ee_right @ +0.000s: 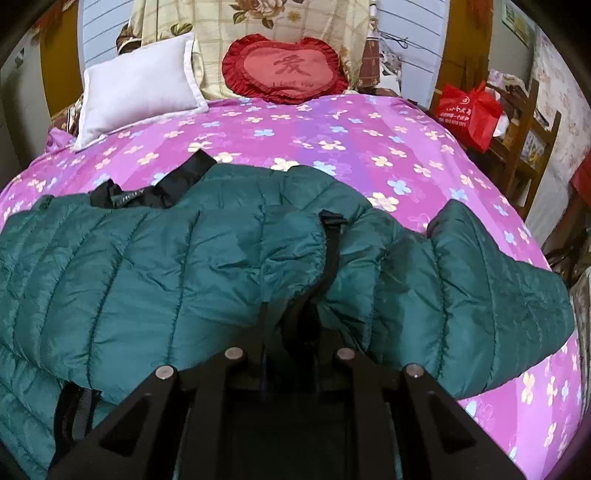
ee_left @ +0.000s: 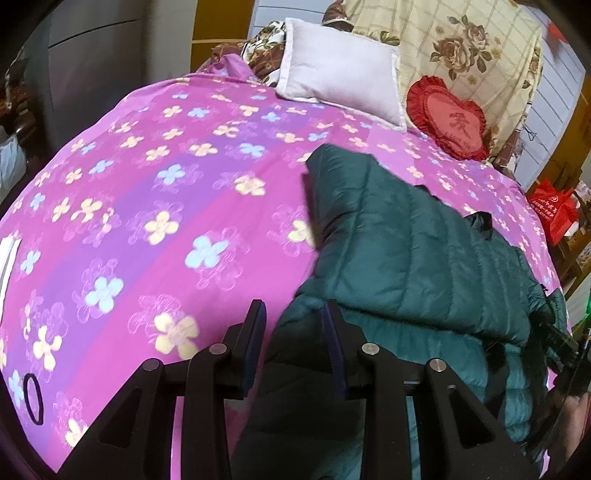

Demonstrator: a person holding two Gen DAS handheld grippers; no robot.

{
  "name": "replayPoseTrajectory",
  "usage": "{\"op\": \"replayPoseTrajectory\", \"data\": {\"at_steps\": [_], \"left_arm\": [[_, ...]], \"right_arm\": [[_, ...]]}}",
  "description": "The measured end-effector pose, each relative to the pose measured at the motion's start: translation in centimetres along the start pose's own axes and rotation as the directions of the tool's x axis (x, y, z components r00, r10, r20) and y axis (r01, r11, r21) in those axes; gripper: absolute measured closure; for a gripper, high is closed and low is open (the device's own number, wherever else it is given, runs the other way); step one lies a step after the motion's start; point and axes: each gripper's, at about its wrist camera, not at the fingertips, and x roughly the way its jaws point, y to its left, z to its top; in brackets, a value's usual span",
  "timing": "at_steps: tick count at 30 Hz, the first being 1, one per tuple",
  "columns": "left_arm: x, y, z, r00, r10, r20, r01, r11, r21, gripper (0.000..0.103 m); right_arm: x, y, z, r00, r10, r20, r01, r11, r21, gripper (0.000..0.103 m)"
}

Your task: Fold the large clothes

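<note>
I see my left gripper (ee_left: 293,314) wide apart beside the quilted dark-green puffer jacket (ee_left: 413,251); right gripper (ee_right: 291,314) buried in its folds, state indeterminable

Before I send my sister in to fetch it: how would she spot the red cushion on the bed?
Start at the bed with the pink flowered cover and look to its head end. There, right of the plain white pillow, the red cushion leans against a cream rose-print quilt. It alone is heart-shaped, with a ruffled edge and a character in the middle.
</note>
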Motion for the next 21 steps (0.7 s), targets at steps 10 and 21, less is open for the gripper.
{"op": "replayPoseTrajectory", "data": {"at_steps": [10,21], "left_arm": [[0.5,-4.1,3.0,0.999,-0.034,0.036,0.032,0.998,0.048,0.082],[5.6,-7.4,5.2,0.998,-0.020,0.053,0.014,0.993,0.120,0.082]], "right_arm": [[0.4,-0.3,0.8,0.999,0.039,0.007,-0.039,0.998,0.052,0.086],[1.5,-0.7,0.7,0.998,0.064,-0.001,-0.064,0.997,0.043,0.083]]}}
